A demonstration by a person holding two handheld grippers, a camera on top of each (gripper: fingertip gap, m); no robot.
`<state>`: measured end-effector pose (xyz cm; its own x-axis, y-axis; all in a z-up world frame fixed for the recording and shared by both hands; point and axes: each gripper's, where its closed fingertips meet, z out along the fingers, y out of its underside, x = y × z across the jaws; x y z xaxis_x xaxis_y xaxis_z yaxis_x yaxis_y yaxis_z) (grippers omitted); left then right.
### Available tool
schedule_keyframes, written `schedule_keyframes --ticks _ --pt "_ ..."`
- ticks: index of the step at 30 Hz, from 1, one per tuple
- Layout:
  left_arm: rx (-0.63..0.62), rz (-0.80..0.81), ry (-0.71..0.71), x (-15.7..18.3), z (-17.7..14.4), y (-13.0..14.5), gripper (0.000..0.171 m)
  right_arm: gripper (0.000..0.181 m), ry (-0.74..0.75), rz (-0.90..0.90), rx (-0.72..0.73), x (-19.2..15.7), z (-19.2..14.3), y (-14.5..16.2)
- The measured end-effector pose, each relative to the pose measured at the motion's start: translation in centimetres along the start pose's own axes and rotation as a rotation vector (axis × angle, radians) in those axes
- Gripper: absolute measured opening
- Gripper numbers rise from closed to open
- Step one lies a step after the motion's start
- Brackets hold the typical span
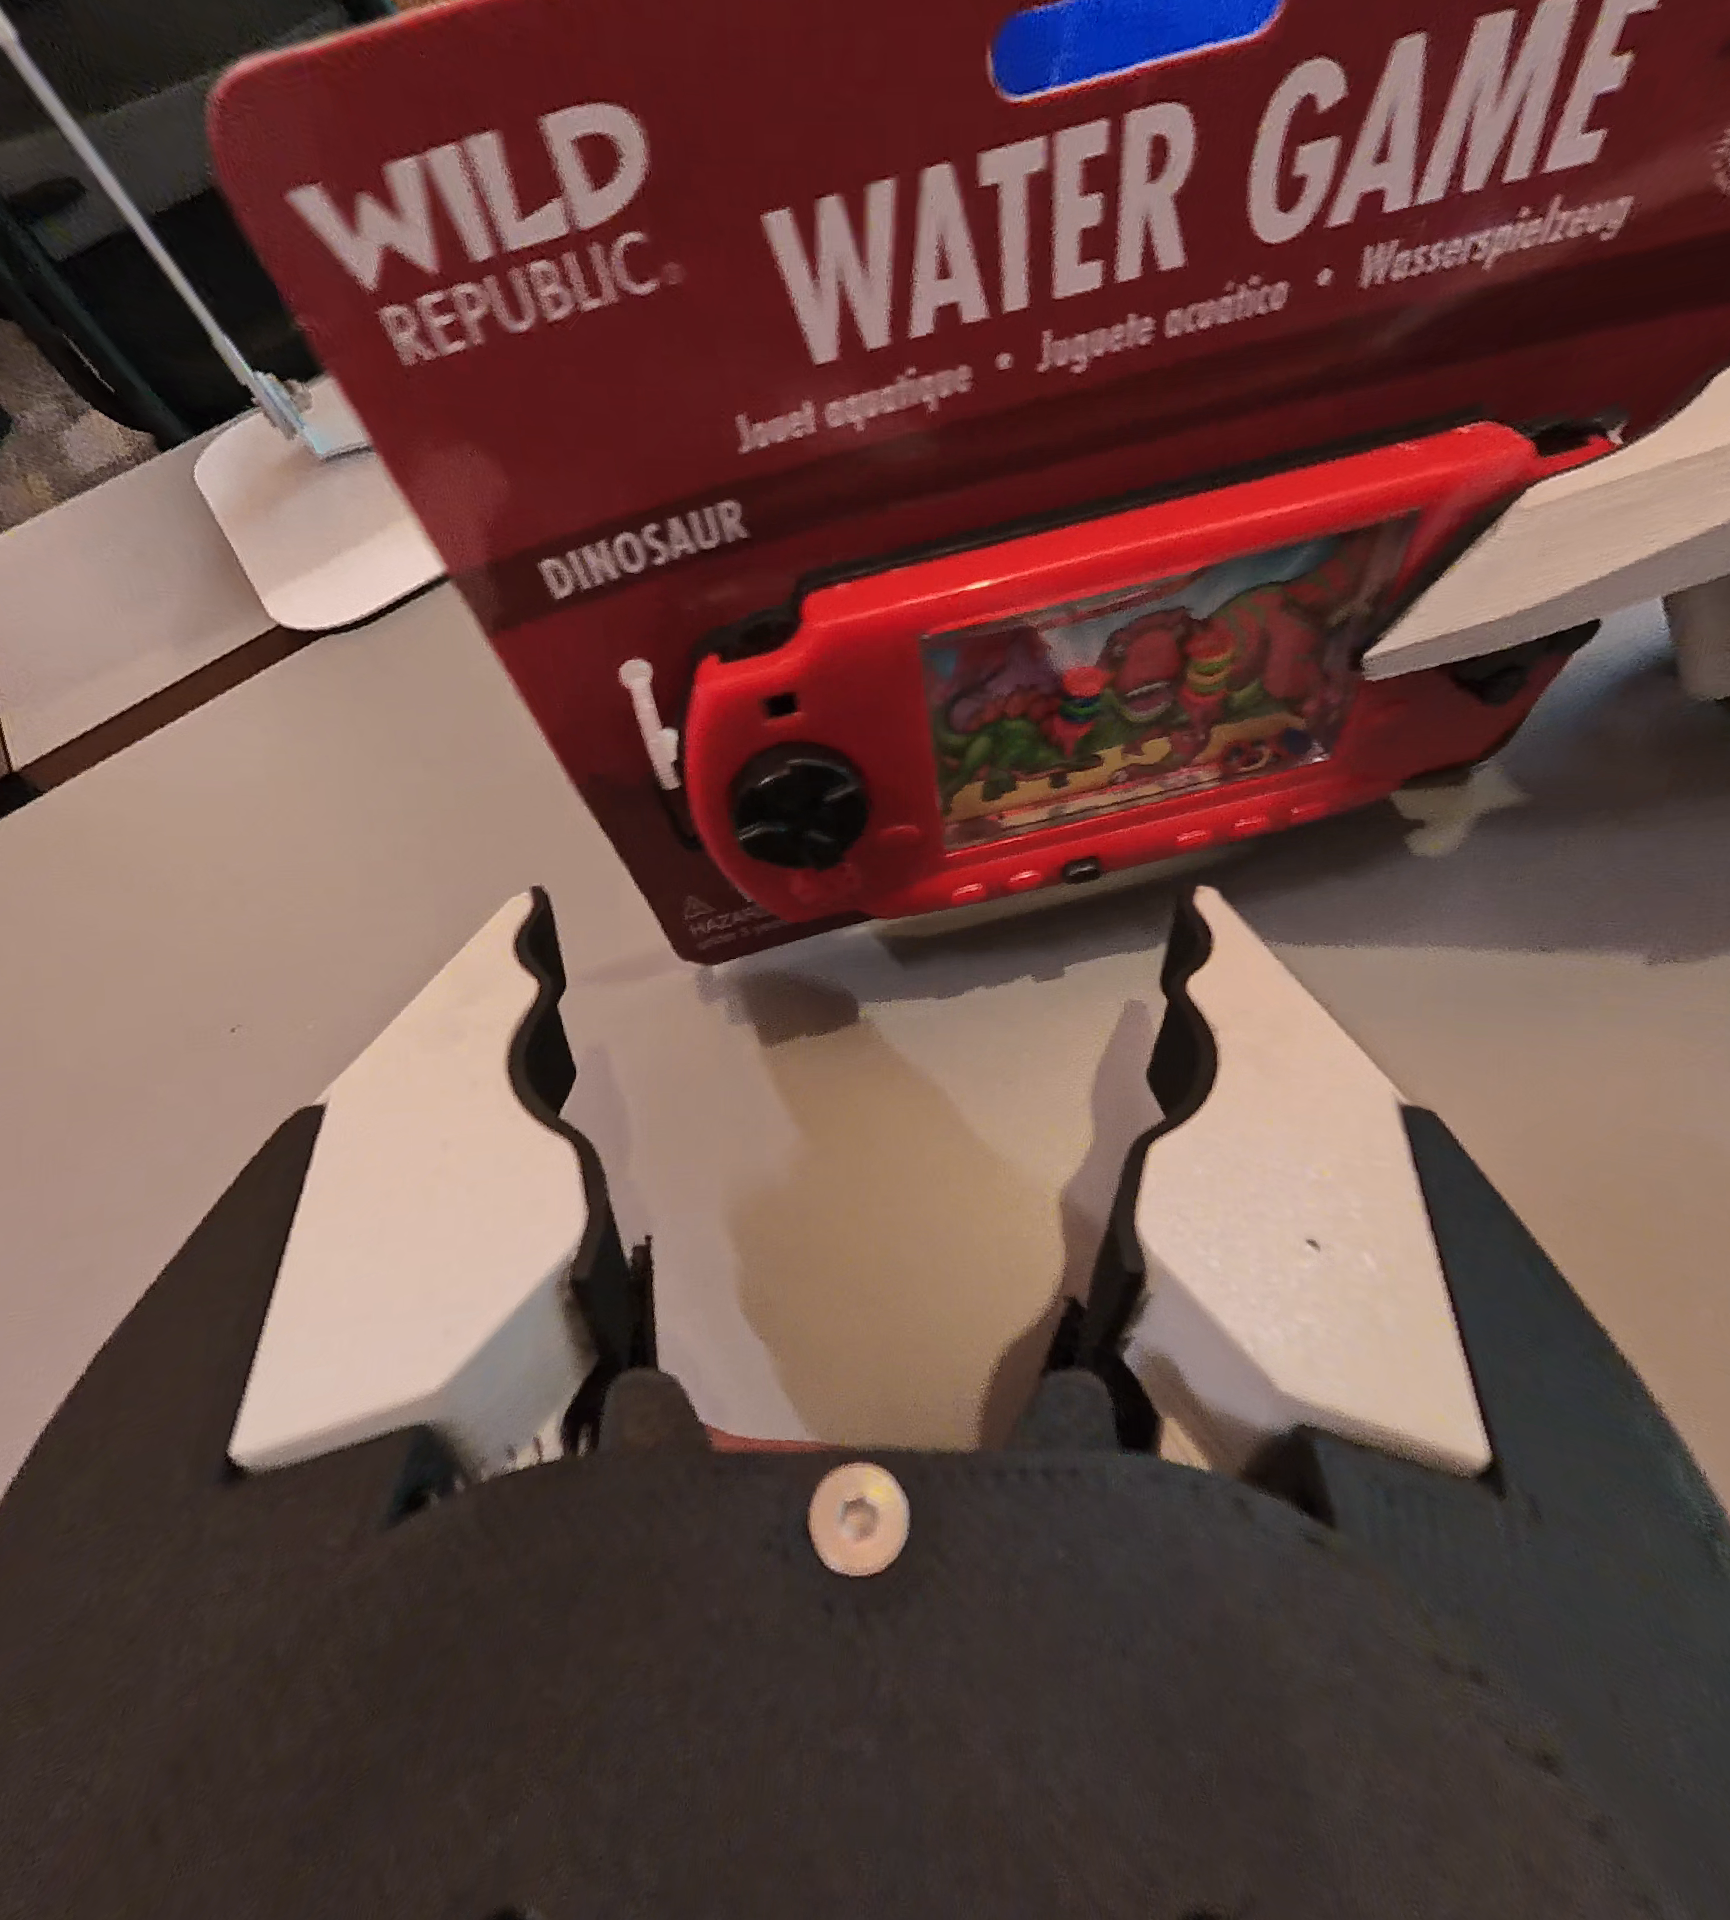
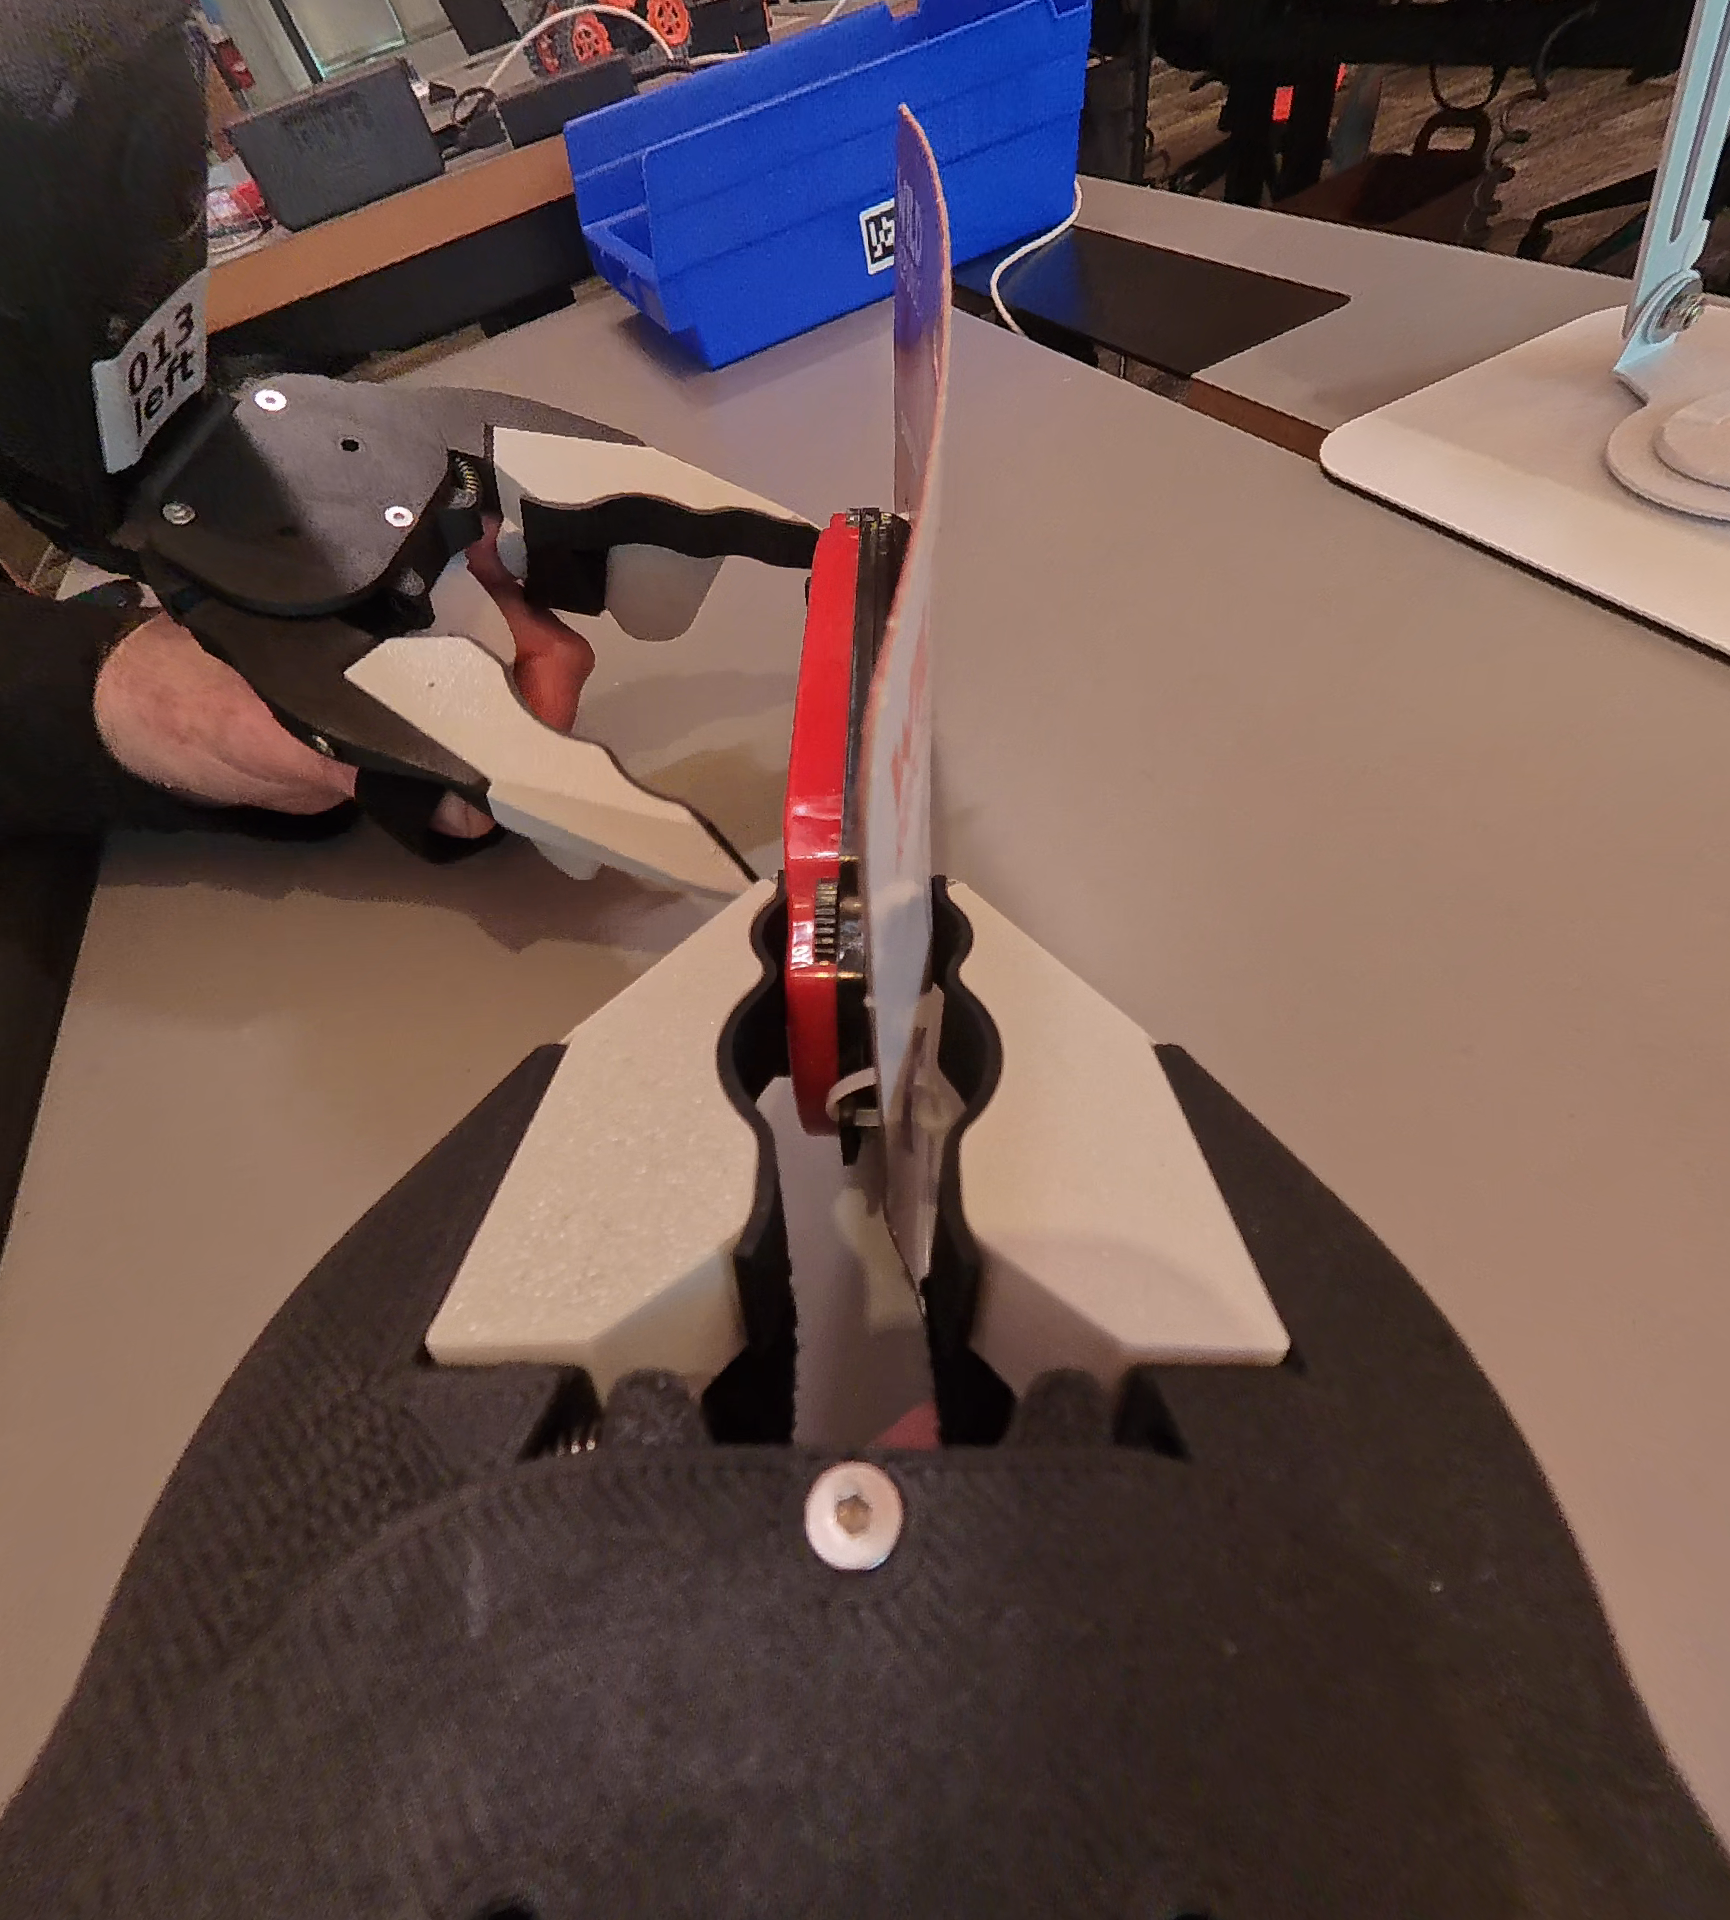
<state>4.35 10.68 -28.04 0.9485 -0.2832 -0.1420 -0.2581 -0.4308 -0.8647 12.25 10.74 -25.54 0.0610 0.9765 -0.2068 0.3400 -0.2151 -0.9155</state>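
Grey desk, blue bin behind. Left gripper: jaws wide open, empty, just short of the toy's face. Carded red toy stands upright on edge on the desk. Right gripper: jaws clamped on the toy's end and card. Judgement: keep that clamp steady, the card vertical.

Card top runs off my left wrist frame | right tongs' finger covers the red toy's right end | from right wrist view, toy front edge-on, unseen | far shelves too blurred to identify
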Motion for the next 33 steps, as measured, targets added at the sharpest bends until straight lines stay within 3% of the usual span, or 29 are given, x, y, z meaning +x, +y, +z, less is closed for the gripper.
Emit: schedule_keyframes --ticks 5,12,20,33 --pt "-0.026 0.015 0.026 1.9 0.8 -0.2 0.132 0.022 0.006 -0.006 0.002 0.0 0.1 0.0" --pt "-0.045 -0.038 0.087 3.3 1.3 -0.4 0.14 0.022 0.005 0.027 0.015 0.0 0.1 -0.2" --pt "-0.001 -0.148 0.112 2.3 1.6 -1.2 0.131 0.022 0.006 0.061 0.026 -0.2 0.4 -0.4" --pt "0.032 -0.164 0.128 3.0 0.6 -1.6 0.127 0.022 0.012 0.049 0.034 -0.2 0.3 -0.5"
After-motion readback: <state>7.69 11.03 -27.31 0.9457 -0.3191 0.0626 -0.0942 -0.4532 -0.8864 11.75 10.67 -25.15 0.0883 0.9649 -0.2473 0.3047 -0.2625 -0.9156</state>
